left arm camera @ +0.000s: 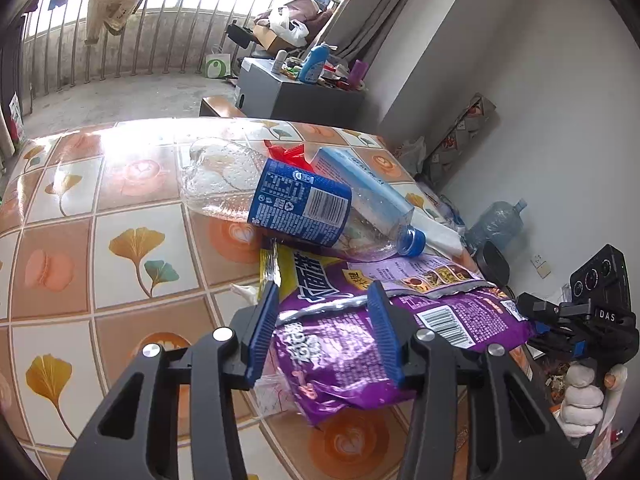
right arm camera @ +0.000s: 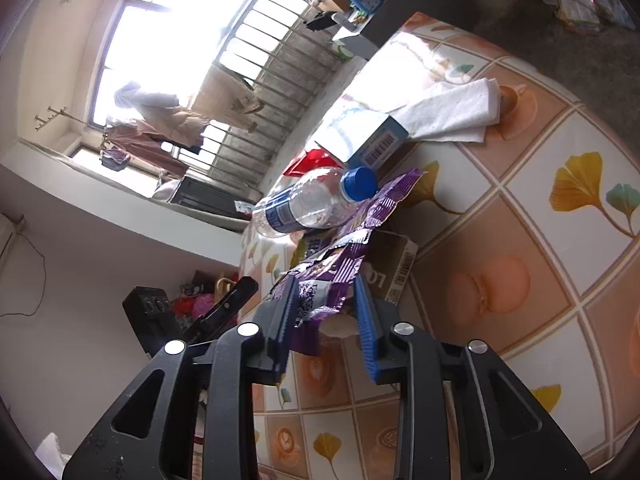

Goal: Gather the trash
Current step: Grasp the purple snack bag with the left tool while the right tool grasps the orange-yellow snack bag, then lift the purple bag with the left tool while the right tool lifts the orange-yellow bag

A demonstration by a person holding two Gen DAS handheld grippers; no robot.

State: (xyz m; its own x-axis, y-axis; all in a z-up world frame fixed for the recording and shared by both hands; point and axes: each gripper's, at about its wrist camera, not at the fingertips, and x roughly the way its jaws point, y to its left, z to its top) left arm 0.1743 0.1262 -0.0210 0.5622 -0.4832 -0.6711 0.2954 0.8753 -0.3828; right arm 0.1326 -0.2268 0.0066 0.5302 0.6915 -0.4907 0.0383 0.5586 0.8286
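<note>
1. Where the trash lies heaped on the tiled-pattern desk (left arm camera: pixel 120 208), the left hand-held gripper (left arm camera: pixel 326 332) straddles a purple snack bag (left arm camera: pixel 360 344), one blue pad on each side of its crumpled near end.
2. Its pads (left arm camera: pixel 262 332) stand partly closed; whether they press the foil cannot be told from the left wrist view.
3. Seen from the right wrist, the right hand-held gripper (right arm camera: pixel 326 320) is nearly pressed together on a torn purple wrapper (right arm camera: pixel 344 264), the foil bunched between its blue pads (right arm camera: pixel 368 320).
4. Just beyond both grippers, a clear plastic bottle (left arm camera: pixel 280 204) with a blue label and blue cap (left arm camera: pixel 412 242) lies on its side, resting across the far part of the purple packaging.
5. Behind the bottle sit a light blue carton (left arm camera: pixel 360 176) and a scrap of red plastic (left arm camera: pixel 292 156); white tissue (right arm camera: pixel 448 112) lies beside the carton.
6. Under the wrapper, a small cardboard box (right arm camera: pixel 396 268) rests on the desk.
7. At the right edge of the left wrist view, a white-gloved hand (left arm camera: pixel 584 396) grips the other tool's handle.
</note>
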